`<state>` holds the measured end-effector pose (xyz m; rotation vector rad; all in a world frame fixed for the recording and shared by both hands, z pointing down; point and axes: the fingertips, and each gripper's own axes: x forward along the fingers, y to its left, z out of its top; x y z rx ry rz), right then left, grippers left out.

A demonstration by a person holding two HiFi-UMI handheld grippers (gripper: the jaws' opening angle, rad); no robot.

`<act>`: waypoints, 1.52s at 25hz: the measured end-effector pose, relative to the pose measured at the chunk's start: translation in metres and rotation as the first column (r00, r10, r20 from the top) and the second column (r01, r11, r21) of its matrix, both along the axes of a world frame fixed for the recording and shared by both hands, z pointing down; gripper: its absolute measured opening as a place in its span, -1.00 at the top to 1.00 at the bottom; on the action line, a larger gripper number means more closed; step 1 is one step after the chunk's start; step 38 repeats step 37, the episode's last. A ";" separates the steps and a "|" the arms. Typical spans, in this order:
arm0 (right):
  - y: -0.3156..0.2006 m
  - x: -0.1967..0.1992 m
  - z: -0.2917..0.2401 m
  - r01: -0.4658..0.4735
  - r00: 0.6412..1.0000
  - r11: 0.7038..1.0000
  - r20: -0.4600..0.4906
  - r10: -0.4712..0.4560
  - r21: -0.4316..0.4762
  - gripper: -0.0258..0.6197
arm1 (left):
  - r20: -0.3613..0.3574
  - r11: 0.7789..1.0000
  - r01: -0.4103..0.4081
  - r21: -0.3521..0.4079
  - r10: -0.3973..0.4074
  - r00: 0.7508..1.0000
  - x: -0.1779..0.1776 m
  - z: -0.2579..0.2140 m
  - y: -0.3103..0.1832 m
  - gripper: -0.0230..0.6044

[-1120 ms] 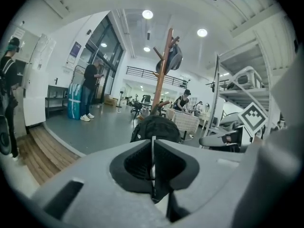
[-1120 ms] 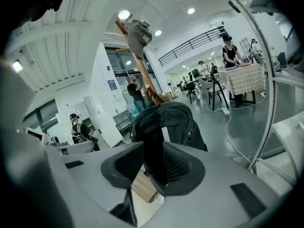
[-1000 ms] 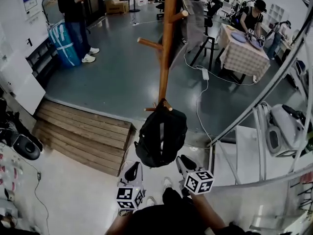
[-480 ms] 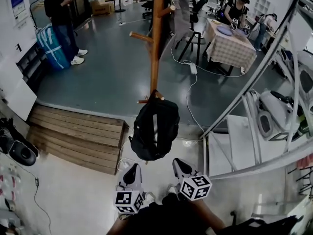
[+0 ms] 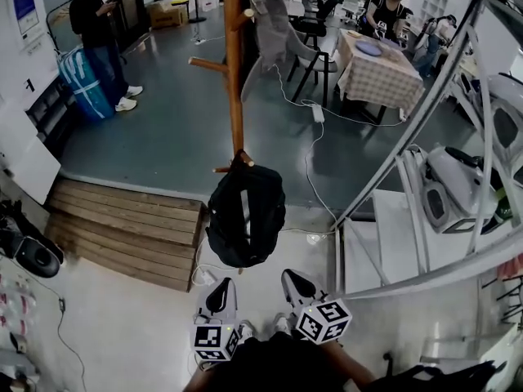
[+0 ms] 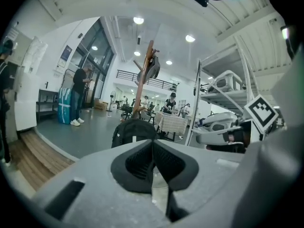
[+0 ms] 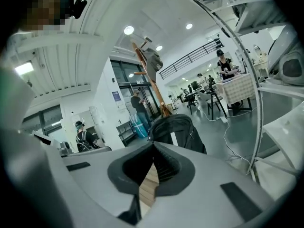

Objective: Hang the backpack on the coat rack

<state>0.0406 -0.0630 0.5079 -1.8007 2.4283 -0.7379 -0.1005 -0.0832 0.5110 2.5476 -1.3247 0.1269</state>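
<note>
The backpack (image 5: 245, 215) hangs on the coat rack (image 5: 234, 72), its top loop caught on a low peg (image 5: 222, 169) of the wooden pole. The black bag dangles free just under that peg, front panel and pale centre stripe facing the person, with its bottom clear of the floor (image 5: 163, 137).

Both claws are off the bag and nearer the person, at the lower edge of the head view. The left claw (image 5: 219, 288) sits below the bag's bottom left, apart from it. Its jaws are pressed together and there is nothing between them. The right claw (image 5: 294, 280) sits below the bag's bottom right, also apart from it, jaws likewise closed on nothing. Each points toward the bag, which fills the middle distance just above the closed tips in both gripper views, with the pole rising behind it.

A wooden step (image 5: 131, 227) lies on the floor left of the bag. A slanted metal frame (image 5: 409, 137) stands to its right. Farther back on the left, a person (image 5: 98, 23) stands by a blue bag (image 5: 82, 84)
</note>
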 end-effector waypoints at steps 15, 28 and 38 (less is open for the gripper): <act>0.016 0.024 0.002 0.033 0.999 0.999 0.006 -0.033 0.021 0.88 | 0.012 0.999 0.046 0.011 -0.046 0.999 0.018 -0.004 0.008 0.86; 0.017 0.029 0.001 0.023 1.000 0.999 0.011 -0.023 0.028 0.88 | 0.009 0.999 0.047 0.003 -0.047 0.999 0.022 -0.002 0.008 0.86; 0.018 0.029 0.002 0.025 1.000 0.999 0.001 -0.025 0.028 0.88 | 0.006 0.999 0.039 -0.001 -0.039 0.999 0.023 -0.001 0.008 0.86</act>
